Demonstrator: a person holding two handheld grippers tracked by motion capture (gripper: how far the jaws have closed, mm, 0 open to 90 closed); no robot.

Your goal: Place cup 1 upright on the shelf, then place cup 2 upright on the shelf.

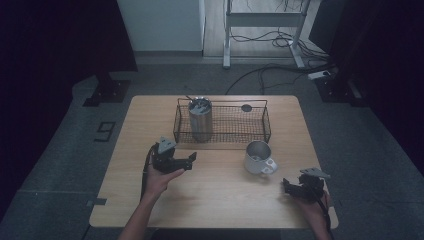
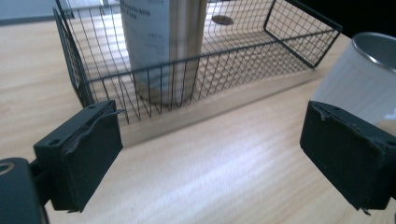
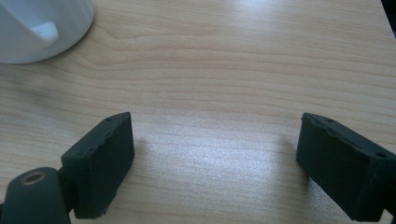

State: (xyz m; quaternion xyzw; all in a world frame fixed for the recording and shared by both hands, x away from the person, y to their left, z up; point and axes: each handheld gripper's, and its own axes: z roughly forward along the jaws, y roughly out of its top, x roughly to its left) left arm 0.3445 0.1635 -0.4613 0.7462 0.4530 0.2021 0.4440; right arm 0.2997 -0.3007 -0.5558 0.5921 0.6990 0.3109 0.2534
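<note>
Mug [image 1: 258,157] near basket [image 1: 223,141] (gap between)

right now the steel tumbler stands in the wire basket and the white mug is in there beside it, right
Not quite. The steel tumbler does stand in the wire basket, but the white mug sits outside it, on the table in front of the basket. The high view shows this.

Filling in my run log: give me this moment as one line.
left gripper: open, empty | right gripper: open, empty | mug: on table | tumbler: upright in basket
</note>
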